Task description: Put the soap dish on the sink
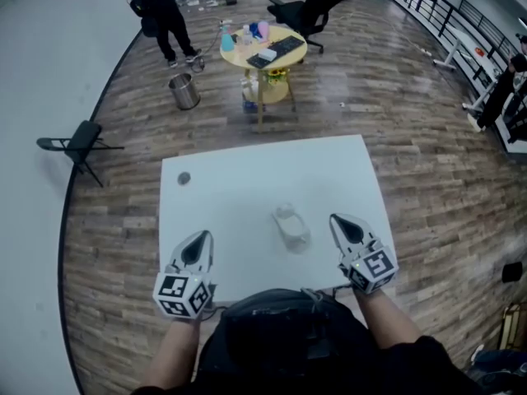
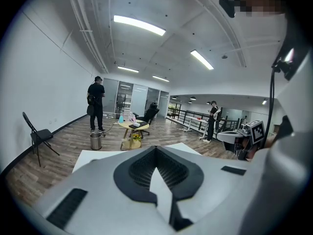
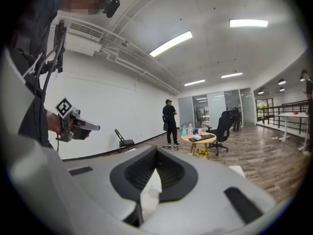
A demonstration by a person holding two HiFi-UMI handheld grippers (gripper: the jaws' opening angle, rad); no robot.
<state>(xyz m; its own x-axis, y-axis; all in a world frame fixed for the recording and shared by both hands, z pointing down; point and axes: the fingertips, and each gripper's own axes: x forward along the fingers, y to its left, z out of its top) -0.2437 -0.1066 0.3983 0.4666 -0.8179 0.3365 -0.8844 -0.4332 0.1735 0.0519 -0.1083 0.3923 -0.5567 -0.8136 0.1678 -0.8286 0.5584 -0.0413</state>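
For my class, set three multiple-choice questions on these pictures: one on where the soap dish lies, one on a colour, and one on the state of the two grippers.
1. Where does the clear plastic soap dish lie?
A. On the white rectangular table, between the left gripper and the right gripper
B. On the wooden floor
C. On a folding chair

2. What colour is the top of the small round table farther off?
A. Red
B. Pale yellow
C. Black

3. How do the two grippers stand?
A. Both clamped on the dish
B. One wide open
C. Both shut, holding nothing

Answers:
1. A, since the head view shows the dish on the table top between them.
2. B, since its top looks pale yellow.
3. C, since each gripper view shows the jaw tips together with only table behind.
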